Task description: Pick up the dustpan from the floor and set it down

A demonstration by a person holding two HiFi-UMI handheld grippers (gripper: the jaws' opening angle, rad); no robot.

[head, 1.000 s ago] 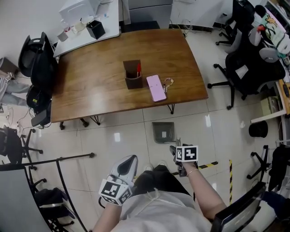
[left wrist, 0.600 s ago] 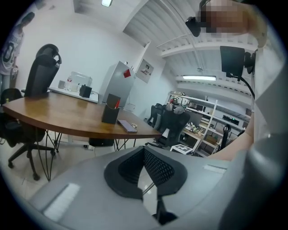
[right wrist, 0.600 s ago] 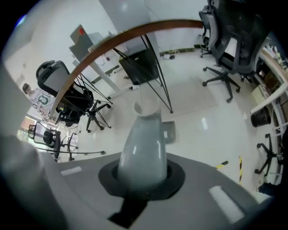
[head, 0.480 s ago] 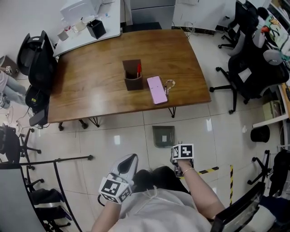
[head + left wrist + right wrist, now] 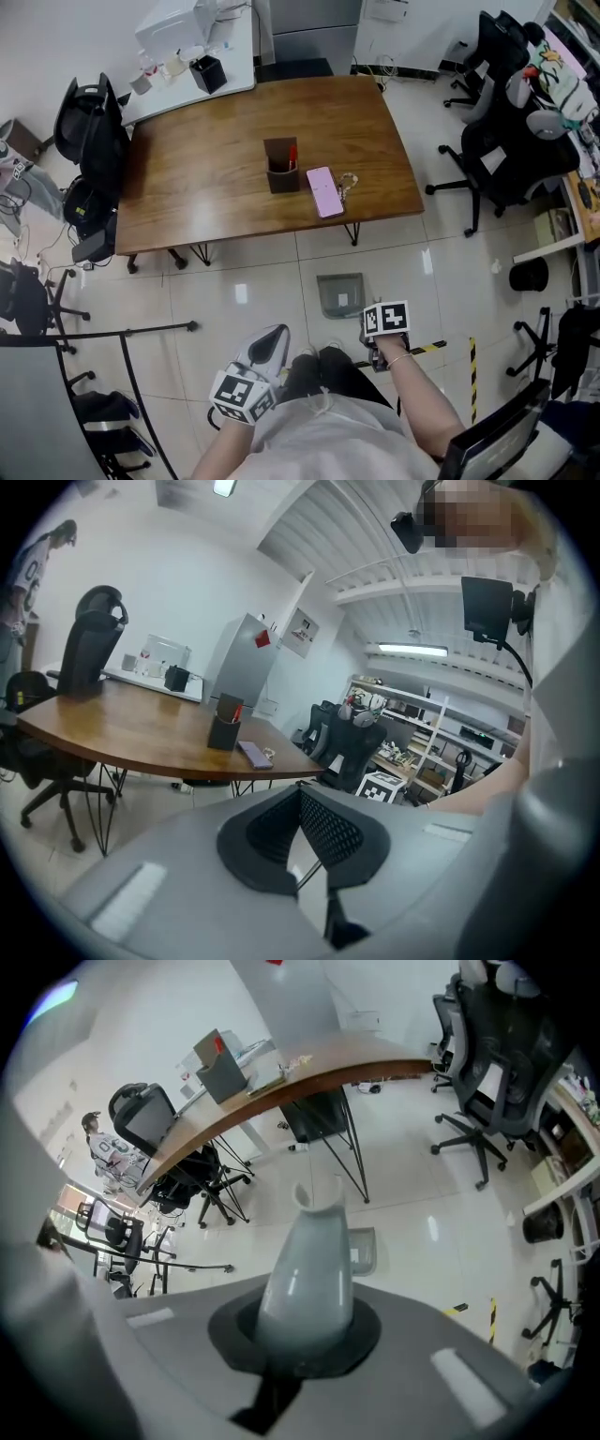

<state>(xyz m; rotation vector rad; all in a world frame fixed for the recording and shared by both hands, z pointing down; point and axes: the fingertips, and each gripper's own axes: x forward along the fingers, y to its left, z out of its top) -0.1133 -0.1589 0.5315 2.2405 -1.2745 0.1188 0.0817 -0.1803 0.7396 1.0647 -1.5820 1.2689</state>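
Note:
The grey dustpan (image 5: pixel 339 294) lies flat on the tiled floor just in front of the wooden table, and its pan (image 5: pixel 364 1249) shows beyond my jaws. Its pale grey tapered handle (image 5: pixel 309 1260) runs straight out between the pads of my right gripper (image 5: pixel 305 1327), which is shut on it. In the head view that right gripper (image 5: pixel 375 339) points steeply down just right of the dustpan. Whether the pan has left the floor I cannot tell. My left gripper (image 5: pixel 300 794) is shut with nothing in it and is held low beside the person's body (image 5: pixel 270 342).
The wooden table (image 5: pixel 187 197) carries a brown pen holder (image 5: pixel 281 167), a pink phone (image 5: pixel 324 191) and keys. Office chairs stand at the right (image 5: pixel 497 141) and the far left (image 5: pixel 94 131). A black metal frame (image 5: pixel 122 347) stands at the lower left. Yellow-black tape (image 5: pixel 433 348) marks the floor.
My right gripper has closed on the dustpan's handle. Both hands have shifted only slightly, and the head view has moved a little.

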